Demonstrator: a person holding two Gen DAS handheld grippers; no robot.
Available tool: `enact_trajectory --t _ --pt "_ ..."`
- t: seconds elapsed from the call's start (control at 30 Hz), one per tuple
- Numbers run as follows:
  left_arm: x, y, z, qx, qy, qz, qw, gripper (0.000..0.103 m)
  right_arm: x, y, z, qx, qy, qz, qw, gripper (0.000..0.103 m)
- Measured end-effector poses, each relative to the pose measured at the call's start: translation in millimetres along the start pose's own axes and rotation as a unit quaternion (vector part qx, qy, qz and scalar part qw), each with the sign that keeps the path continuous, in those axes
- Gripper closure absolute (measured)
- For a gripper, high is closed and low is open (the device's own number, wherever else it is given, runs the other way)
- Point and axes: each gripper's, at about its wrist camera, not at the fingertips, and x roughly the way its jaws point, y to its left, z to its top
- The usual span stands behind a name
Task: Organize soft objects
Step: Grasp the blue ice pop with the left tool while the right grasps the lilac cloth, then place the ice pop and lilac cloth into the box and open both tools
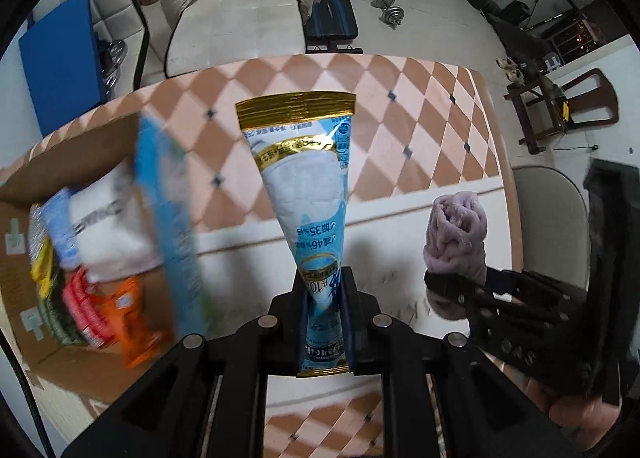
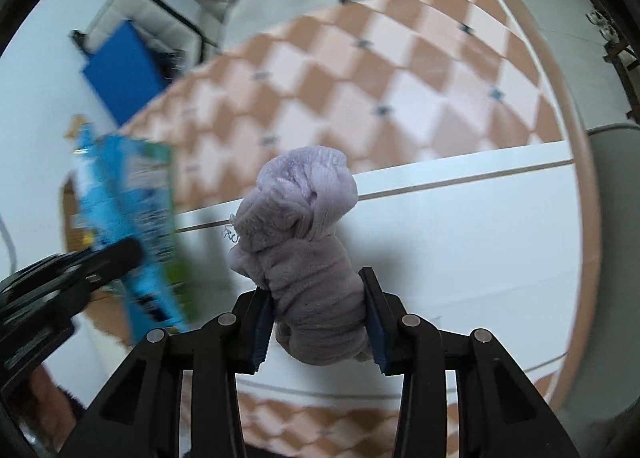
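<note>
My left gripper (image 1: pixel 323 290) is shut on a blue-and-white soft packet with a gold top (image 1: pixel 304 177) and holds it upright above the table. My right gripper (image 2: pixel 318 298) is shut on a rolled lilac fleece cloth (image 2: pixel 304 258) and holds it above the white part of the table. In the left wrist view the right gripper (image 1: pixel 456 290) and the cloth (image 1: pixel 456 234) show at the right. In the right wrist view the left gripper (image 2: pixel 80 270) and the blurred blue packet (image 2: pixel 132 225) show at the left.
An open cardboard box (image 1: pixel 60 161) at the left holds several soft packets, a white one (image 1: pixel 108 234) and an orange one (image 1: pixel 132 322) among them. The table has a checkered cloth (image 1: pixel 400 117). A grey chair (image 1: pixel 552 217) stands at the right.
</note>
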Motion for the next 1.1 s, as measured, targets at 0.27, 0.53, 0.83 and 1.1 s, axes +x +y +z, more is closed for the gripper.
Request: enact_trajectory --t 0.27,0.53,0.83,1.1 --pt "-36 97 -6 -0.016 0.002 0.013 0.9998 0.091 -16 130 -54 -0.007 -0.029 0.052 0.998 0.061" --pt "-15 161 34 -0.027 0.044 0.014 0.9986 0.091 19 212 -66 0.013 -0.021 0.074 0.997 0.061" --pt "17 170 59 0.002 0.082 0.02 0.9964 0.091 59 222 -58 0.055 0.0 0.058 0.997 0.061" --pt "38 165 68 0.03 0.118 0.011 0.9925 0.081 76 222 -60 0.073 0.023 0.05 0.996 0.054"
